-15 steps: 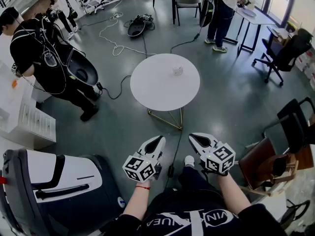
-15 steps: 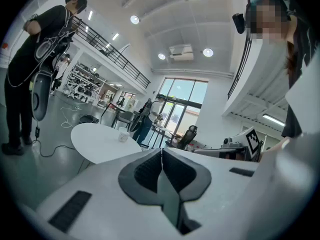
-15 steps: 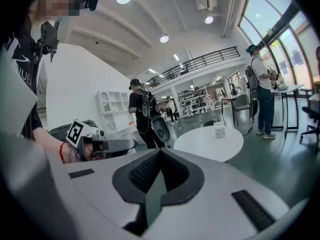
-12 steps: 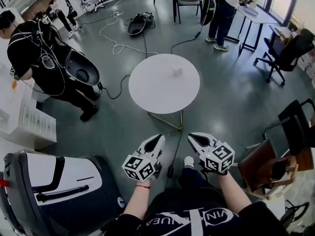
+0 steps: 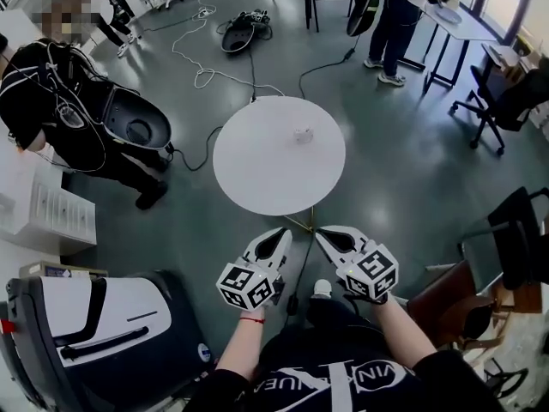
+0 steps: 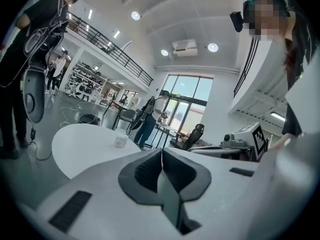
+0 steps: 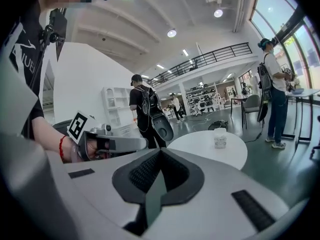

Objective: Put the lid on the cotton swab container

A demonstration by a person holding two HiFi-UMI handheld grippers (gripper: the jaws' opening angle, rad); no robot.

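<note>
Bright, even light: daylight from tall windows [image 6: 187, 91] beyond the counter [image 5: 279, 157], round ceiling lamps [image 6: 135, 15] above it. Shadows are faint. Both gripper views bulge fisheye with black corners; the head view's edges curve.

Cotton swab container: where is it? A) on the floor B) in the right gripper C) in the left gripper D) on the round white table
D: the cotton swab container stands on the round white table; the left gripper and right gripper are shut on nothing, apart from it.
</note>
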